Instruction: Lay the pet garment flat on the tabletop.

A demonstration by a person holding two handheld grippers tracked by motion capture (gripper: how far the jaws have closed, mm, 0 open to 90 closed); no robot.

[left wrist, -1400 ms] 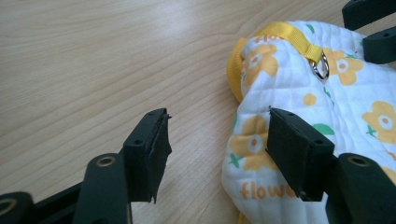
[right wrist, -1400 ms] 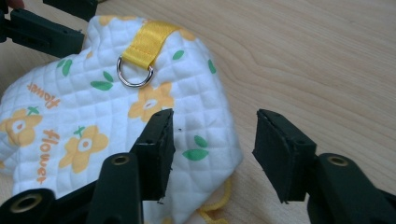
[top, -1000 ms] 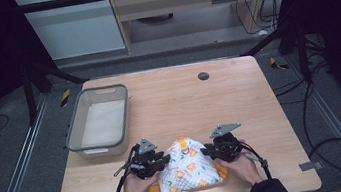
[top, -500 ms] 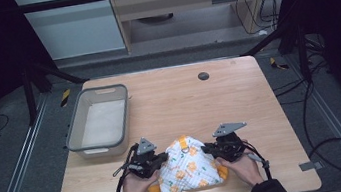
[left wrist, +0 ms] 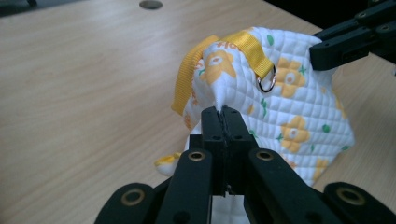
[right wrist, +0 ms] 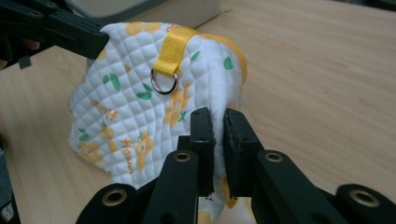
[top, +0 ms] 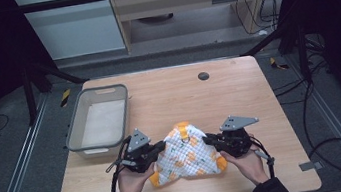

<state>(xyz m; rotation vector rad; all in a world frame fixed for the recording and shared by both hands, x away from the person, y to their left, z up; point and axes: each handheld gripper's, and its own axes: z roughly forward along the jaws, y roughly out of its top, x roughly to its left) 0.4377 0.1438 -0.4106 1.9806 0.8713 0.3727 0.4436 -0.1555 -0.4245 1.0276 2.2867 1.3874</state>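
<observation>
1. Down at the 6 o'clock edge of the wooden table [top: 168, 91], a white quilted cloth piece [top: 186, 153] printed with orange flowers and green leaves lies bunched up between the two hand-held grippers.
2. At the cloth's 9 o'clock side sits the left gripper [top: 155, 151], held in the person's left hand [top: 132, 178]; in the left gripper view its jaws are clenched tight on a pinched peak of the white fabric [left wrist: 224, 110].
3. At the cloth's 3 o'clock side sits the right gripper [top: 209, 142], held in the right hand [top: 248, 163]; in the right gripper view its jaws grasp a fold of the fabric's edge, with a sliver of white cloth showing between them [right wrist: 215, 122].
4. A yellow webbing strap [right wrist: 170, 46] runs over the top of the cloth, and a small metal ring [right wrist: 164, 82] hangs from its loop; the same ring [left wrist: 267, 83] shows in the left gripper view at about 1 o'clock from the closed jaws.
5. Toward 10 o'clock from the cloth, near the table's left edge, stands a grey plastic bin [top: 75, 134], well apart from the right gripper and just beyond the left one.
6. A small dark round hole [top: 203, 76] marks the tabletop toward 12 o'clock.
</observation>
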